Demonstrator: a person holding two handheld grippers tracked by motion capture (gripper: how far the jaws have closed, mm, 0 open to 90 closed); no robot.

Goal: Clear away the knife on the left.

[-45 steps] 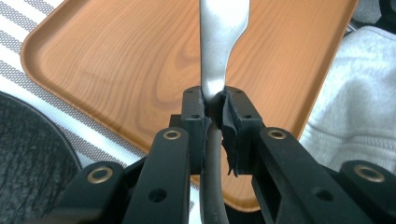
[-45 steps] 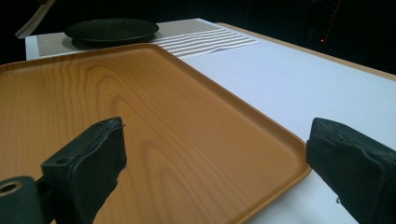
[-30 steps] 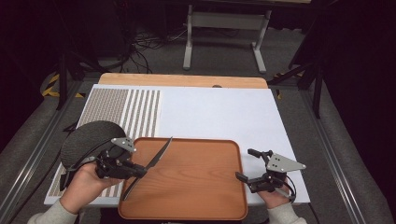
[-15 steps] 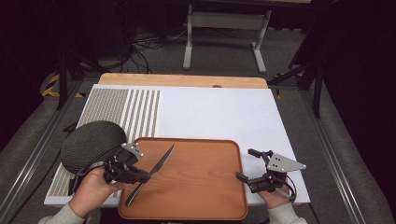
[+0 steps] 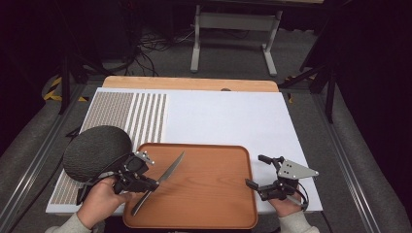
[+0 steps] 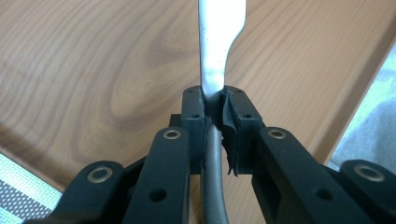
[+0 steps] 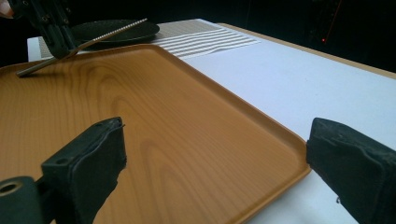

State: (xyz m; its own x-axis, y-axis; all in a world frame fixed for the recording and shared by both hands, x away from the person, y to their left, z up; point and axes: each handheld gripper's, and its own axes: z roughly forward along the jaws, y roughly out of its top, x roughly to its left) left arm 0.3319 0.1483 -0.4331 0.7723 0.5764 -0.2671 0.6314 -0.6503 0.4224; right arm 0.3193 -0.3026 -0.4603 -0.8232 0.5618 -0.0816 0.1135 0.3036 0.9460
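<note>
We have the knife (image 5: 163, 181) clamped in our left gripper (image 5: 145, 184) over the tray's (image 5: 214, 213) left edge, not yet laid down; right gripper (image 5: 257, 187) jaws apart.

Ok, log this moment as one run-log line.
left gripper: shut on knife | knife: over wooden tray, handle end low | right gripper: open, at tray's right edge | dark plate: left of tray

I count one knife (image 5: 160, 179) over one wooden tray (image 5: 214, 194), one dark plate (image 5: 97, 151) left of the tray, two grippers.
</note>
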